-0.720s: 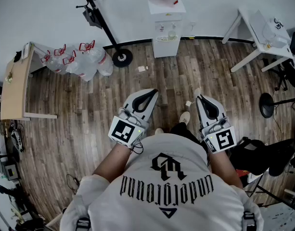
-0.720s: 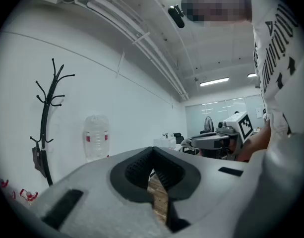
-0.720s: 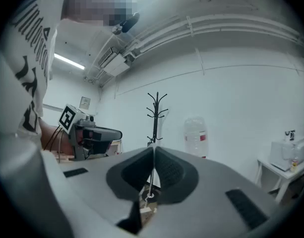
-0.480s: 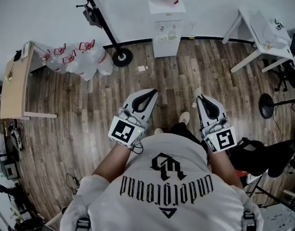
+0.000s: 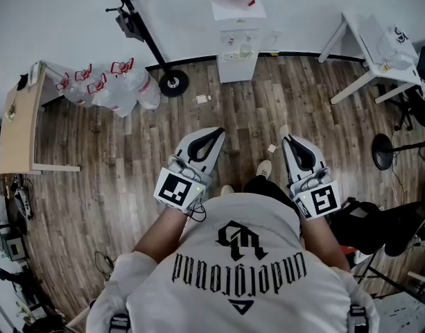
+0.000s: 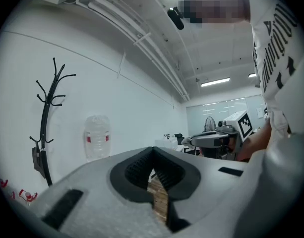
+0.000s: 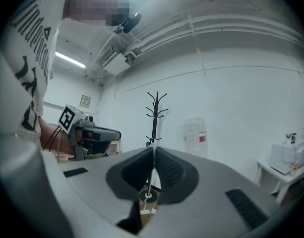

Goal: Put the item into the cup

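A person stands on a brown wood-plank floor (image 5: 129,151), holding out a white left hand-held gripper (image 5: 219,132) and a white right hand-held gripper (image 5: 287,139). Each has its black-padded jaws pressed together on nothing. Neither the item nor the cup appears in any view, so its weight, stiffness and best hold cannot be judged.

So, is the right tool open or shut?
Shut. In the right gripper view, the right tool has its tips together, with nothing held between them.

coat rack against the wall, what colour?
Black. The coat rack shows best in the right gripper view, dark against the white wall.
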`<control>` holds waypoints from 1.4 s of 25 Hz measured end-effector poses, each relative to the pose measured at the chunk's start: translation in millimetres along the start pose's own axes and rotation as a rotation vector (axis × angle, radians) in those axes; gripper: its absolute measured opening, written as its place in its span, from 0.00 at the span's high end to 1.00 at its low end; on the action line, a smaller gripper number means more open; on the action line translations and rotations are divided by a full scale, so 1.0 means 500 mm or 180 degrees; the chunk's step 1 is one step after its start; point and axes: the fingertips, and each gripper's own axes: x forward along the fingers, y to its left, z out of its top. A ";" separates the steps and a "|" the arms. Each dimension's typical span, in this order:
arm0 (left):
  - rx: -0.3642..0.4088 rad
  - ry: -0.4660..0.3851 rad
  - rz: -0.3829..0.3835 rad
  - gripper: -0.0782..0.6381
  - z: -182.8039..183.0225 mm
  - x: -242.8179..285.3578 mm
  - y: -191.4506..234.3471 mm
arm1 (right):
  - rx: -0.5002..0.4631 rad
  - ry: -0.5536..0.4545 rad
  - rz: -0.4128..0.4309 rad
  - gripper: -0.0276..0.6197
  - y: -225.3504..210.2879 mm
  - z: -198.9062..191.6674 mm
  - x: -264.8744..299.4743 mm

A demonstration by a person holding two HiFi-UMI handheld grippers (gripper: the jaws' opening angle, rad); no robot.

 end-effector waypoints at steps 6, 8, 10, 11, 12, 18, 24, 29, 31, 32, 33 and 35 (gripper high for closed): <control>0.0012 0.0050 0.0043 0.88 -0.011 0.055 0.024 | 0.0073 0.0014 0.0036 0.93 -0.057 -0.019 0.029; 0.0014 0.0084 0.0064 0.88 -0.017 0.088 0.037 | 0.0093 0.0010 0.0068 0.93 -0.091 -0.025 0.050; -0.0023 0.0180 0.0091 0.88 -0.033 0.124 0.047 | 0.0118 0.0010 0.0101 0.93 -0.132 -0.035 0.072; -0.0072 0.0235 0.0110 0.88 -0.039 0.144 0.050 | 0.0128 0.0009 0.0121 0.93 -0.153 -0.042 0.083; -0.0130 0.0260 0.0132 0.88 -0.041 0.167 0.054 | 0.0137 0.0009 0.0145 0.93 -0.175 -0.048 0.096; -0.0200 0.0282 0.0289 0.88 -0.050 0.327 0.102 | 0.0174 0.0032 0.0357 0.93 -0.323 -0.077 0.177; -0.0206 0.0313 0.0437 0.88 -0.052 0.504 0.140 | 0.0206 0.0071 0.0553 0.93 -0.486 -0.092 0.236; -0.0200 0.0351 0.0500 0.88 -0.070 0.609 0.157 | 0.0168 0.0046 0.0650 0.92 -0.584 -0.106 0.276; -0.0210 0.0388 0.0514 0.88 -0.083 0.634 0.163 | 0.0169 0.0065 0.0668 0.92 -0.611 -0.117 0.295; -0.0222 0.0413 0.0530 0.88 -0.091 0.644 0.170 | 0.0174 0.0080 0.0678 0.92 -0.622 -0.124 0.307; -0.0233 0.0432 0.0549 0.88 -0.098 0.654 0.181 | 0.0181 0.0096 0.0688 0.92 -0.632 -0.131 0.320; -0.0242 0.0450 0.0578 0.88 -0.111 0.670 0.206 | 0.0197 0.0133 0.0712 0.92 -0.645 -0.147 0.347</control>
